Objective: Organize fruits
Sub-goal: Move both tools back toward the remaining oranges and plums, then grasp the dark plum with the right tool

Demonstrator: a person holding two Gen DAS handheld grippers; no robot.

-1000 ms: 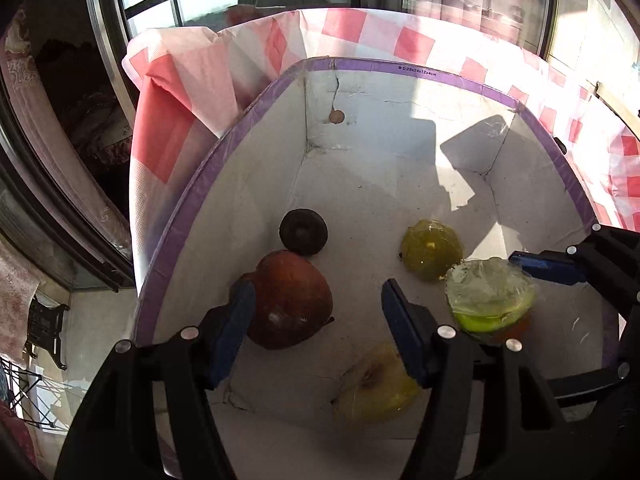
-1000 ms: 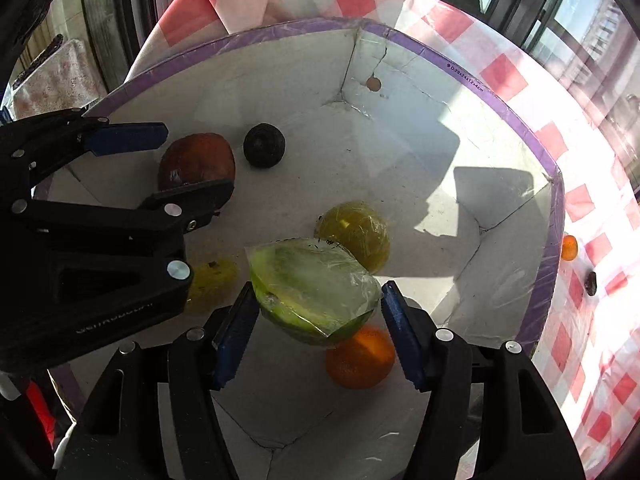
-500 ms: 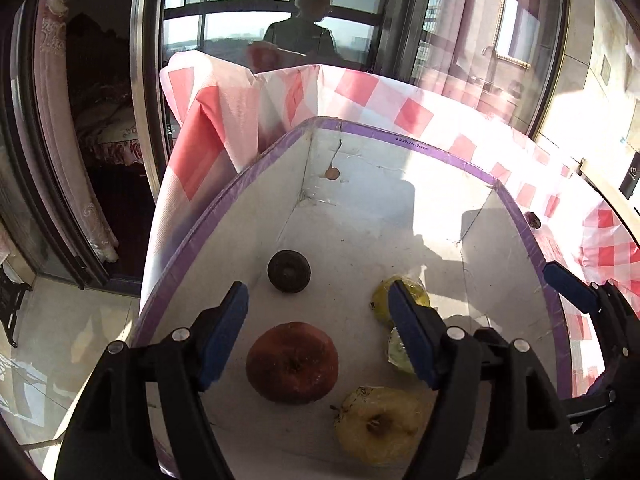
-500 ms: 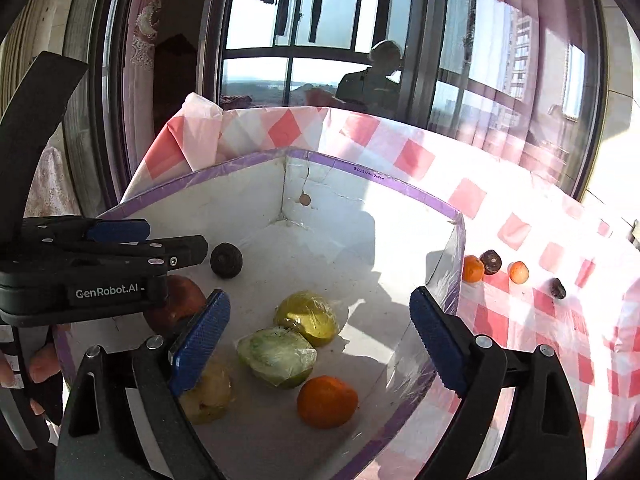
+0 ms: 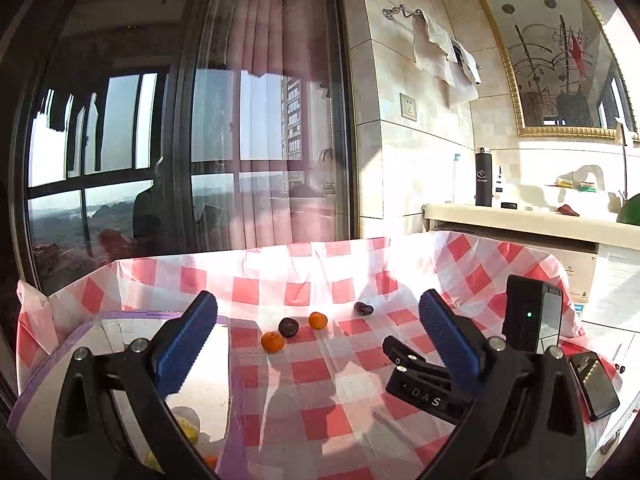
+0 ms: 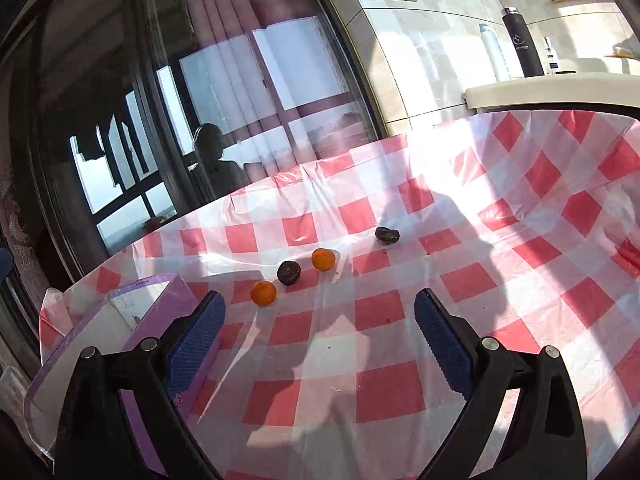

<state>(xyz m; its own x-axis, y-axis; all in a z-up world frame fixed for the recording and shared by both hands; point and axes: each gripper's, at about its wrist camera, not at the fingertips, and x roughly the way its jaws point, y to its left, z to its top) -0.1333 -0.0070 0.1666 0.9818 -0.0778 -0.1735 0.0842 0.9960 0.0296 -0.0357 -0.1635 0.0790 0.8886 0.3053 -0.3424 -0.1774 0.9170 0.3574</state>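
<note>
The left hand-held gripper (image 5: 318, 344) had its blue pads wide apart and its jaws were opening, with nothing between them. The right hand-held gripper (image 6: 320, 334) was the same: its jaws were opening and held nothing.

In the right wrist view, four small fruits lay on the worktop covered with a red-and-white checked plastic cloth (image 6: 384, 384), all at about 12 o'clock from the gripper. The first small orange (image 6: 263, 293) was at 11 o'clock, a dark round plum-like fruit (image 6: 289, 272) was just beside it, a second small orange (image 6: 323, 259) was near that one, and a dark wrinkled fruit (image 6: 387, 235) lay farther away at 1 o'clock.

The white cardboard box with purple taped rim (image 5: 224, 364) stood at 8 o'clock in the left wrist view. Inside it, only a piece of yellow fruit (image 5: 188, 428) and an orange bit were visible low down. A black phone (image 5: 594, 384) lay at 3 o'clock on the cloth.
</note>
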